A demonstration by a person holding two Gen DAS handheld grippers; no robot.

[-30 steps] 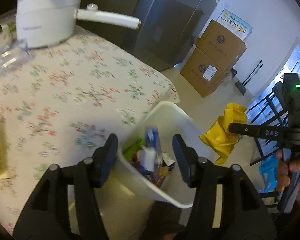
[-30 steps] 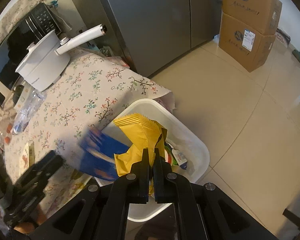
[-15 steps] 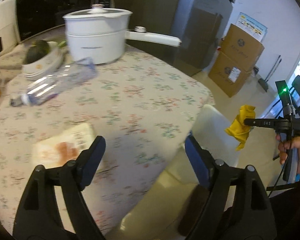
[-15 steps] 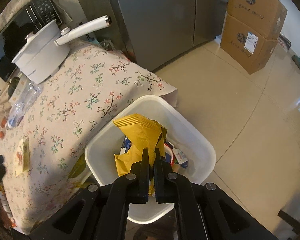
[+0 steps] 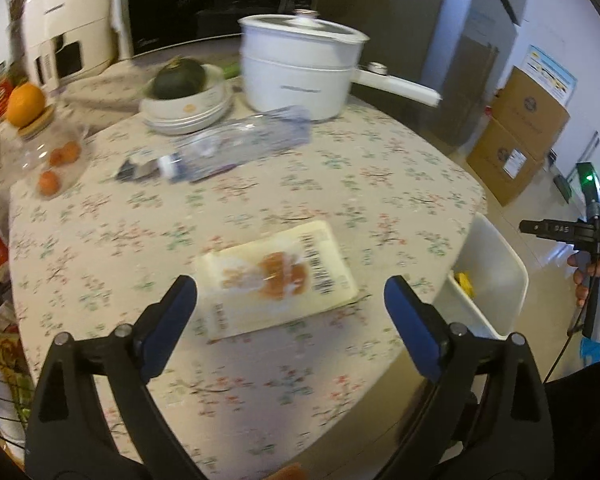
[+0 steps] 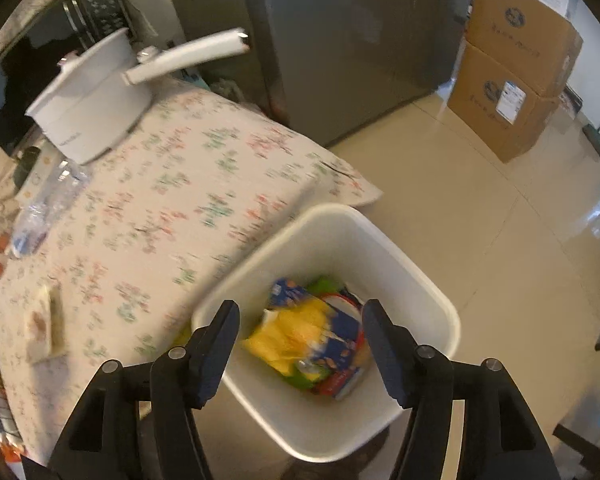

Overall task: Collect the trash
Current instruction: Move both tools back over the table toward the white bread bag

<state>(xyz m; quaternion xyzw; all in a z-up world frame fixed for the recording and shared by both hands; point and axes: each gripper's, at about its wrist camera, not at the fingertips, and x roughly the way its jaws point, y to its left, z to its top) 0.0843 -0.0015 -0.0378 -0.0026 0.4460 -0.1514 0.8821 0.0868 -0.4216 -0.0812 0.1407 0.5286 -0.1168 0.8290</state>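
Flat cream packet (image 5: 278,276) with orange print and a barcode, lying on the floral bench (image 5: 380,184), framed between the spread-wide, empty left tool (image 5: 290,308). Seen only from the right wrist: white bin (image 6: 412,264) beside the bench, holding yellow, blue and green wrappers (image 6: 312,340), under the right tool (image 6: 300,340), likewise spread apart and empty.
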